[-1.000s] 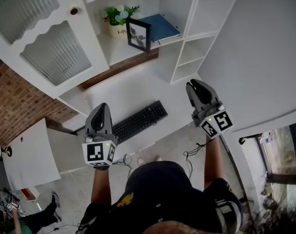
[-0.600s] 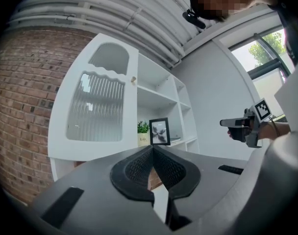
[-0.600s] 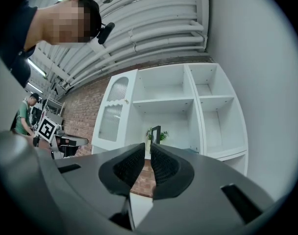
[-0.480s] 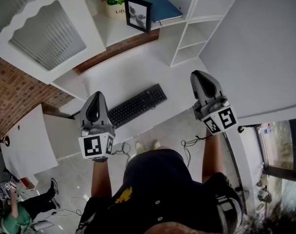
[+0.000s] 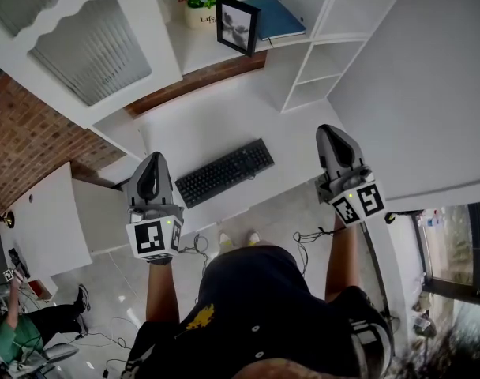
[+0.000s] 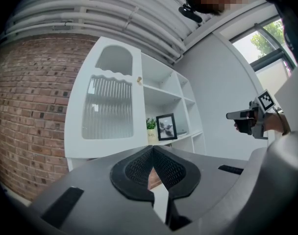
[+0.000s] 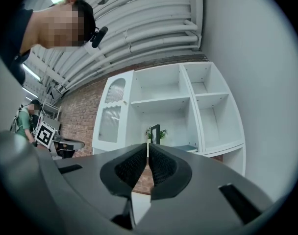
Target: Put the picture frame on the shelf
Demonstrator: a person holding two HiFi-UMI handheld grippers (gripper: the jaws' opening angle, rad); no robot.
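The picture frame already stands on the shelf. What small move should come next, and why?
Probably just lower both grippers to rest. The picture frame stands upright on the shelf beside the flower pot, and nothing touches it. The left gripper is shut and empty; the right gripper has just been closing its fingers, with nothing between them.

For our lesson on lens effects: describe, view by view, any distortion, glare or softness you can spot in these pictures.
Head view: evenly lit and sharp, though the straight edges of the shelf unit splay outward. Left gripper view: black rounded corners, with the window the brightest patch. Right gripper view: the same dark corners, ceiling pipes bowed, the picture frame tiny yet clear.
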